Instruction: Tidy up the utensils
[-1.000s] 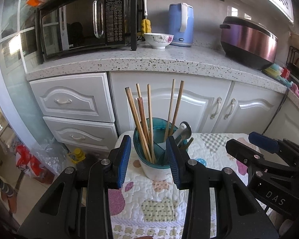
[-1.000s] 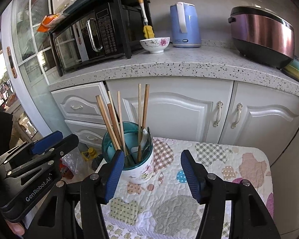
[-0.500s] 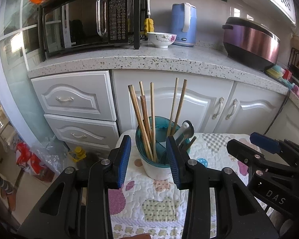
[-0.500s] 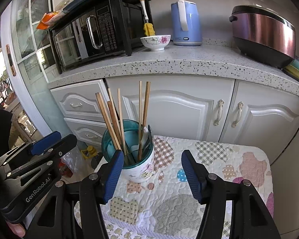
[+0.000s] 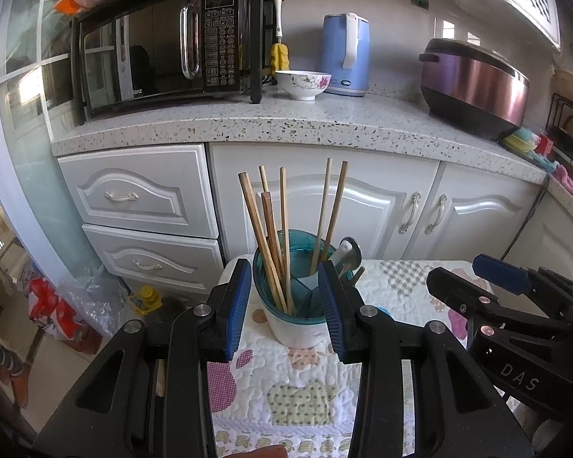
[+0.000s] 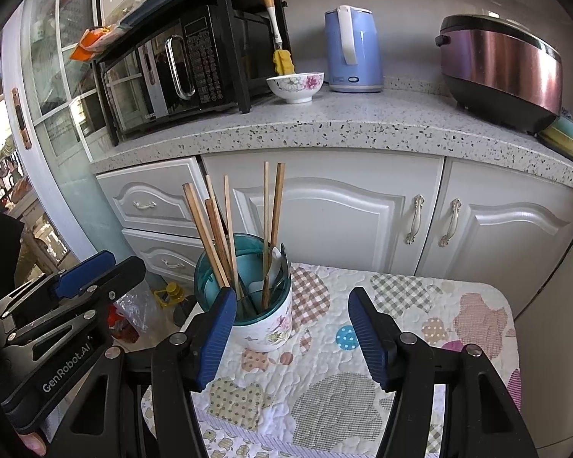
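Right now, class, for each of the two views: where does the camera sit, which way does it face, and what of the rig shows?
Left wrist: on the left gripper, looking forward and down at the utensil holder framed by its open jaws; the right gripper shows at right.
Right wrist: on the right gripper, jaws open over the quilted table cover; the left gripper shows at left.
Shared: the holder, chopsticks, microwave, kettle, rice cooker.

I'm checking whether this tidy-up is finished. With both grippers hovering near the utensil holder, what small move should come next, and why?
Probably draw both back and stop. The chopsticks and spoons already stand in the utensil holder, nothing loose shows on the quilted table cover, and the left gripper and right gripper are open and empty.
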Tool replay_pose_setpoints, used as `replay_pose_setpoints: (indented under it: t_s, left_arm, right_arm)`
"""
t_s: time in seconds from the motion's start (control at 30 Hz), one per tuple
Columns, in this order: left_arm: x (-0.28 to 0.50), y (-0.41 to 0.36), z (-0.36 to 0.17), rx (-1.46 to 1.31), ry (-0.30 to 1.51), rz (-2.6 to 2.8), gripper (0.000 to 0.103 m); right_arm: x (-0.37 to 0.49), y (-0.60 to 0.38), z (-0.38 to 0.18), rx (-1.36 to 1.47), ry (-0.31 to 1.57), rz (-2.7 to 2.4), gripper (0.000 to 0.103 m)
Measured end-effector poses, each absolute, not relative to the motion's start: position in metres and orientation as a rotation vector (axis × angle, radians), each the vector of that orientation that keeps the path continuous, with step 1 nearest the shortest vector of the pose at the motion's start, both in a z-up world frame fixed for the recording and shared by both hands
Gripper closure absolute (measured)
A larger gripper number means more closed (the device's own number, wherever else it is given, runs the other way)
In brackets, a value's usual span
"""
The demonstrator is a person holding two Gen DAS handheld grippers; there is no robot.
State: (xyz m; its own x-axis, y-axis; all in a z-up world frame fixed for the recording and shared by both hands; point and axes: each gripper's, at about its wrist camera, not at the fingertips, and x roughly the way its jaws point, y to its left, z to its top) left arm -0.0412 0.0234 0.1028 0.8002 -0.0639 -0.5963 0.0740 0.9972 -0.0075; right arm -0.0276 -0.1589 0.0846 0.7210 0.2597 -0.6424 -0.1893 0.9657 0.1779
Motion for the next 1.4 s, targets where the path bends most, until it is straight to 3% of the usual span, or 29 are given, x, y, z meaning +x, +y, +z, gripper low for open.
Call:
replay_pose_setpoints:
  t_s: [1.4]
  left_arm:
    - [-0.0377, 0.0205, 0.0959, 0.024, 0.656, -0.087, 0.067]
  right_arm:
    - [-0.0251, -0.1526, 0.0809, 0.074, 0.755, 0.26, 0.042]
